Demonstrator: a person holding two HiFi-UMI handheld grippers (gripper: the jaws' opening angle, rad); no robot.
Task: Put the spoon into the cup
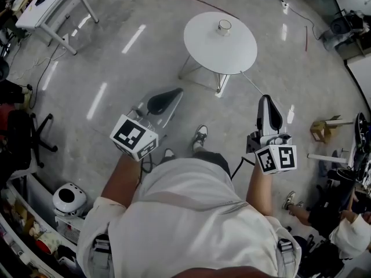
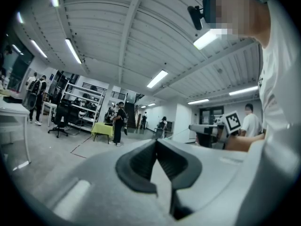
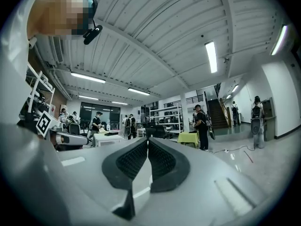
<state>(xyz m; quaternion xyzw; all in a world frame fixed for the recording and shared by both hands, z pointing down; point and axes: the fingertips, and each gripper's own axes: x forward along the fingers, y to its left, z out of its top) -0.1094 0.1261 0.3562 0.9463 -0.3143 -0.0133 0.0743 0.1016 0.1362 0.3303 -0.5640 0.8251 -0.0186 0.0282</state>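
A small pale cup (image 1: 224,26) stands near the far edge of a round white table (image 1: 220,54), some steps ahead of me on the grey floor. No spoon shows in any view. My left gripper (image 1: 178,90) is held at waist height, pointing forward and up, its jaws closed together with nothing between them (image 2: 156,141). My right gripper (image 1: 265,98) is held the same way on the other side, also shut and empty (image 3: 148,139). Both gripper views look up at the ceiling and across the hall, not at the table.
A white desk (image 1: 46,4) stands at the far left, with a black office chair (image 1: 26,138) and a white round device (image 1: 68,198) nearer me. At the right are a small wooden stool (image 1: 322,131) and a seated person (image 1: 348,233). Several people stand far off (image 3: 201,126).
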